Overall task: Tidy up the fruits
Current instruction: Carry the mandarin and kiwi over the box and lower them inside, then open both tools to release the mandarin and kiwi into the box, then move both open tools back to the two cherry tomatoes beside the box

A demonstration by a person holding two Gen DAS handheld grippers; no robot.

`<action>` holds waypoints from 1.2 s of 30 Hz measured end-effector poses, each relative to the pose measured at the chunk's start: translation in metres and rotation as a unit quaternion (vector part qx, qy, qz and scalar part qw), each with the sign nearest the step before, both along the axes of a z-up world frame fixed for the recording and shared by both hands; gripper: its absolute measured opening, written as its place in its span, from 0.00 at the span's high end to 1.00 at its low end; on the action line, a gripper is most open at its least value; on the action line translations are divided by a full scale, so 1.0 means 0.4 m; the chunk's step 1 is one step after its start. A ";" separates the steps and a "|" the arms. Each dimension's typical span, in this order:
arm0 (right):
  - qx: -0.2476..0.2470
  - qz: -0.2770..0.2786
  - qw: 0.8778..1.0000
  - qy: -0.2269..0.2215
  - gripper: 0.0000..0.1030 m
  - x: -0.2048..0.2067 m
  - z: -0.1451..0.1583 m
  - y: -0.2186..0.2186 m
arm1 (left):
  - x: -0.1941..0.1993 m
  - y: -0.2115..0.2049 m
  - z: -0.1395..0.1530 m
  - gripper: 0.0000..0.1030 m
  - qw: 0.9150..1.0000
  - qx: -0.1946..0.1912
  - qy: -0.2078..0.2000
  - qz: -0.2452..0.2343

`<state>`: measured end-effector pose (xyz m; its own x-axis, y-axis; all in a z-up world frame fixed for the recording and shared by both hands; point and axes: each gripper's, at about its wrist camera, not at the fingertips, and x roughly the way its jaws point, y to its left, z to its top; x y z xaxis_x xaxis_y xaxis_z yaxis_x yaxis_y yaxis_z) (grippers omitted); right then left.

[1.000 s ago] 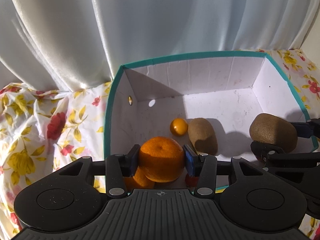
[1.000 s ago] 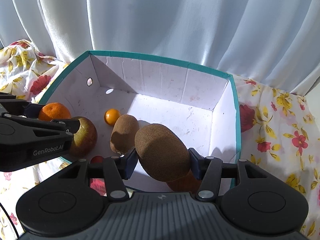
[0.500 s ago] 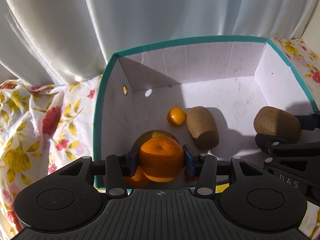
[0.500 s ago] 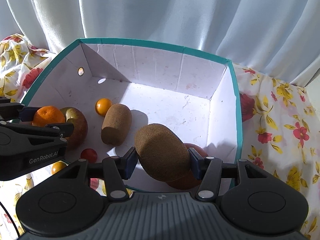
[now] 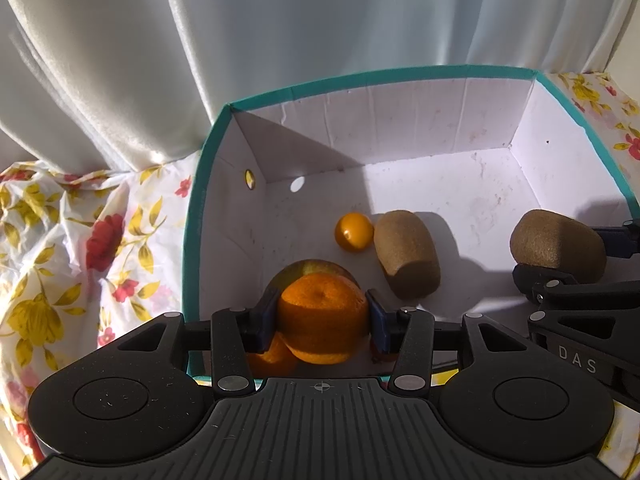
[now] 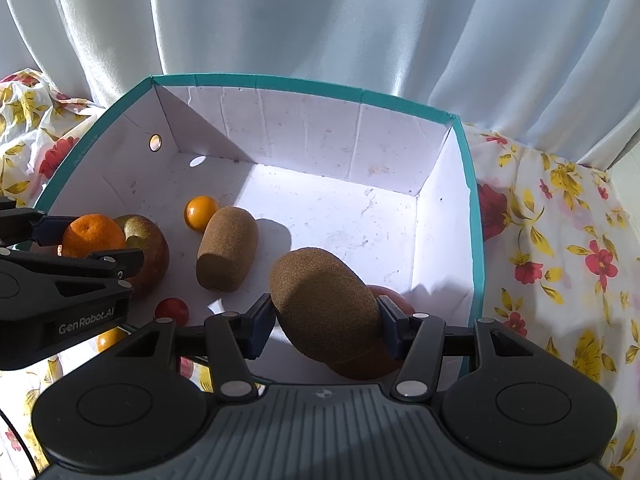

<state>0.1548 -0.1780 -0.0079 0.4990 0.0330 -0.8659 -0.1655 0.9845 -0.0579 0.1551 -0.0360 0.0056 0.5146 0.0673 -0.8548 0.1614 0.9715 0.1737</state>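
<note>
- Both grippers have pushed further over the teal-rimmed white cardboard box.
- Left gripper clamps the round orange mandarin at the box's near-left corner.
- Right gripper grips the fuzzy brown kiwi at the near-right edge.

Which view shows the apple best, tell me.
Right wrist view: the apple shows its red-green side beside the left gripper. In the left wrist view only its top peeks above the held orange.

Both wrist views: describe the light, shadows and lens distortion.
Left wrist view: hard sunlight rakes the box; its left wall stays shaded, and the loose kiwi throws a sharp shadow rightward. Right wrist view: the same sunlit patch on the box floor, with the held kiwi dim on its near side. Fisheye bows the teal rim in both.
</note>
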 end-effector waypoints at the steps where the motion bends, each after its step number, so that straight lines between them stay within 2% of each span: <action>1: -0.001 0.000 1.000 -0.001 0.47 -0.001 0.000 0.000 | -0.001 -0.001 0.000 0.50 1.000 0.001 0.000 -0.001; 6: -0.002 -0.004 1.000 -0.001 0.46 -0.002 0.000 0.001 | -0.002 -0.003 0.001 0.47 1.000 -0.005 0.002 -0.002; 11: -0.013 -0.001 1.000 -0.015 0.39 -0.009 0.008 0.012 | -0.009 -0.011 0.008 0.29 1.000 0.001 -0.004 0.001; 17: -0.017 -0.011 0.999 -0.032 0.34 -0.022 0.017 0.010 | -0.025 -0.010 0.029 0.28 1.000 -0.001 -0.024 0.004; 23: -0.021 -0.016 0.998 -0.055 0.29 -0.045 0.043 0.004 | -0.060 -0.002 0.062 0.27 0.998 -0.006 -0.063 -0.001; 27: -0.016 -0.021 0.995 -0.095 0.21 -0.080 0.078 -0.006 | -0.110 0.032 0.102 0.27 0.994 -0.033 -0.104 -0.001; 31: -0.004 -0.037 0.988 -0.153 0.14 -0.141 0.111 -0.020 | -0.179 0.074 0.139 0.25 0.985 -0.062 -0.161 -0.011; 34: 0.009 -0.056 0.978 -0.199 0.07 -0.203 0.124 -0.026 | -0.235 0.102 0.139 0.22 0.977 -0.066 -0.201 -0.034; 36: 0.017 -0.073 0.972 -0.223 0.06 -0.248 0.121 -0.026 | -0.262 0.117 0.122 0.22 0.973 -0.072 -0.211 -0.049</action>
